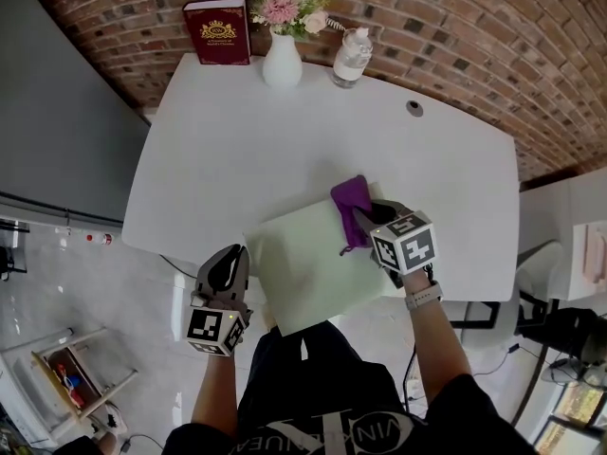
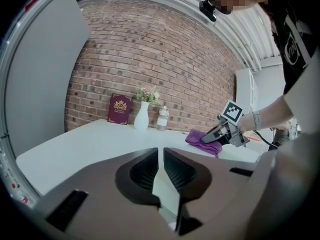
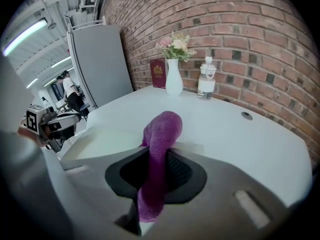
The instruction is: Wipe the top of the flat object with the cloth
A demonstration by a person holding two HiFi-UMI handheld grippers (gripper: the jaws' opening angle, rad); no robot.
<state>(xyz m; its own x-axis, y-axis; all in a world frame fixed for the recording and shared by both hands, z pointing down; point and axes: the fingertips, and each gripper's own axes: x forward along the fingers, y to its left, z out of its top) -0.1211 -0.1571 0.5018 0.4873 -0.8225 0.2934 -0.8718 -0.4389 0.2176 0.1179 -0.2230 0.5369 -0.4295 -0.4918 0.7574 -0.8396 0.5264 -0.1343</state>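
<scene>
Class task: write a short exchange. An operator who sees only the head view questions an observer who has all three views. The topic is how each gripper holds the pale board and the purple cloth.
Operator: From above I can't read the left gripper. Is it gripping the board?
Observer: Yes. Its jaws are shut on the board's near edge, and the thin sheet runs between the pads.
Operator: And the right gripper, does it really have the cloth?
Observer: It does. The jaws are shut on the cloth, which runs between the pads and bulges out past the tips, over the board's corner.
</scene>
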